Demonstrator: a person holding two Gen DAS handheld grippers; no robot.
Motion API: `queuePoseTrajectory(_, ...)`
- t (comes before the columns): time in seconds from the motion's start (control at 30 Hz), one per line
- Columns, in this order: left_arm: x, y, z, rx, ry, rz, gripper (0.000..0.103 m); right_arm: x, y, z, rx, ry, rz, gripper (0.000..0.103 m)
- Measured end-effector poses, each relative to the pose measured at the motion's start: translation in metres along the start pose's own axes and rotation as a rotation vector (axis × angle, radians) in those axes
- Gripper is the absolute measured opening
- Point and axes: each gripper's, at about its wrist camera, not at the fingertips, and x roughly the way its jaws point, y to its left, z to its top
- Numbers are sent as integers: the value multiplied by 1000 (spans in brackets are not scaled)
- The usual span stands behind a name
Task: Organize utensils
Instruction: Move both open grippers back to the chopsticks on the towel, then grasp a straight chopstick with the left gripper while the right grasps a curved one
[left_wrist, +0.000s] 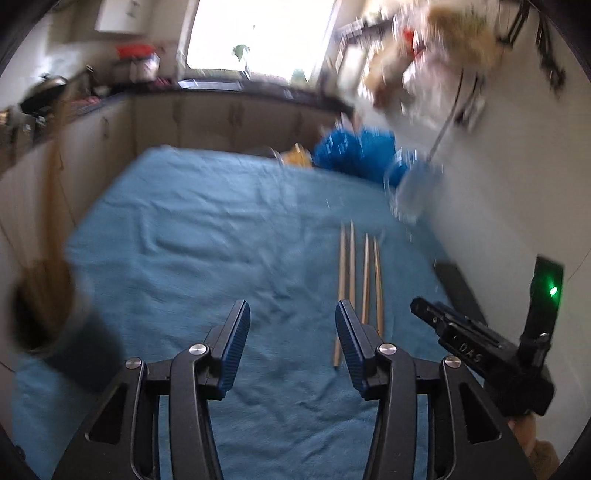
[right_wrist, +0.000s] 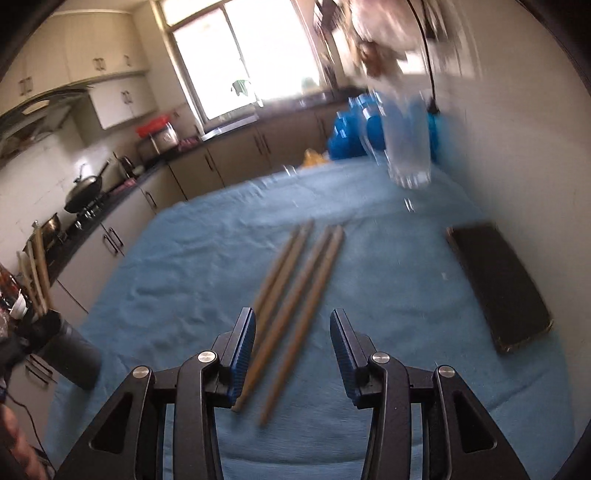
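Note:
Several wooden chopsticks (right_wrist: 295, 295) lie side by side on the blue cloth (right_wrist: 184, 258). In the left wrist view the same chopsticks (left_wrist: 358, 280) run away from me just right of my left gripper (left_wrist: 291, 332), which is open and empty over bare cloth. My right gripper (right_wrist: 291, 343) is open above the near ends of the chopsticks; they lie below the gap, and the pads do not press them. A dark holder (left_wrist: 48, 317) with more chopsticks in it stands at the cloth's left edge, the holder (right_wrist: 70, 354) seen too in the right wrist view. The right gripper's body (left_wrist: 480, 350) shows at right.
A clear glass (right_wrist: 410, 147) stands at the far right of the cloth, with blue bags (right_wrist: 351, 133) behind it. A flat dark case (right_wrist: 498, 288) lies by the right wall. Kitchen counters, a wok (right_wrist: 85, 192) and a window fill the background.

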Motion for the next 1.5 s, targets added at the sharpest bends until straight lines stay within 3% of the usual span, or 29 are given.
queuePoseTrajectory(0.2,74,-16,11,9,106,-14,47,39,-26,3,48,97,48,43)
queuePoseTrajectory(0.43,126,-45,22,66,152,-4,44,69,-25,14,-4,143,29,40)
queuePoseTrajectory(0.6,149,-58,25,106,207,-4,24,79,-17,23,-82,176,-40,21)
queuePoseTrajectory(0.9,165,-72,31,176,196,45,24,84,-30,34,-108,231,-67,13)
queuePoseTrajectory(0.93,166,-74,32,194,200,64,17,85,-30,35,-108,237,-76,13)
queuePoseTrajectory(0.97,166,-75,31,203,205,81,7,86,-29,37,-108,248,-85,13)
queuePoseTrajectory(1.2,136,-45,19,61,290,7,6,85,-30,38,-65,312,-91,9)
queuePoseTrajectory(1.5,56,-6,-48,19,379,-26,6,28,-35,-10,-64,433,-50,8)
